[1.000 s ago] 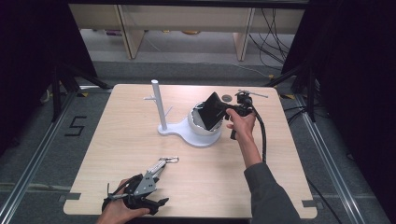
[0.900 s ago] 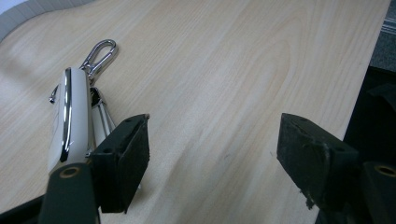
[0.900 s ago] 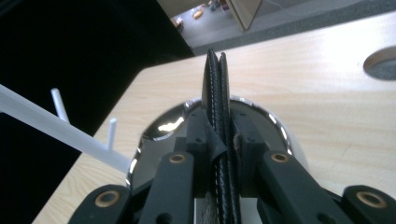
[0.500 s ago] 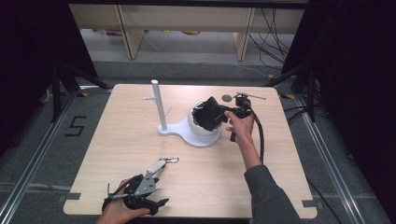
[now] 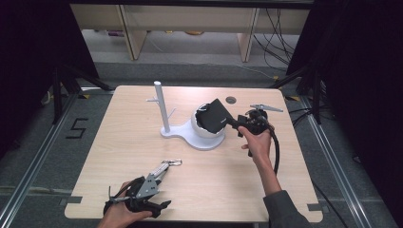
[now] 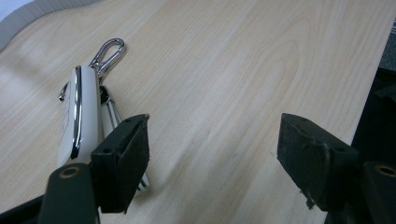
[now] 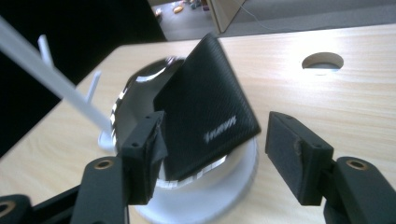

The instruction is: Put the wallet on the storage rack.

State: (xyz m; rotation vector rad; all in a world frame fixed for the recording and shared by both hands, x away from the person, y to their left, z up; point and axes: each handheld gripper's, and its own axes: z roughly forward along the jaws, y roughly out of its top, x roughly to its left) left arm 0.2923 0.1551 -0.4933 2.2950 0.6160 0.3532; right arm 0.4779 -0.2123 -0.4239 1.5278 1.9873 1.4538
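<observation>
A: Right tongs [image 7: 212, 154] spread wide, nothing pinched. The black wallet [image 7: 205, 112] sits between the jaws but I judge it free of both; it leans tilted in the white bowl [image 5: 202, 135] of the stand

B: Why tilted?

A: Too broad to lie flat inside, I'd guess, so one corner rests down in the bowl and the rest props up over the rim. Open jaws around it read as either just let go or about to take hold; can't tell which

B: The wallet's look?

A: Black, fine woven or grained texture, folded shut, small pale lettering near one edge, blurred and unreadable. Stiff enough to hold its slant

B: The post?

A: White upright [image 5: 160, 107] with short pegs, sharing a base with the bowl, mid worktop [image 5: 119, 142]

B: Left side?

A: Left tongs [image 6: 212, 154] also spread, empty, low at the near edge of the worktop. A white key fob with a silver clip [image 6: 81, 116] lies flat just beside one jaw, outside the gap, probably waiting its turn for a peg
</observation>
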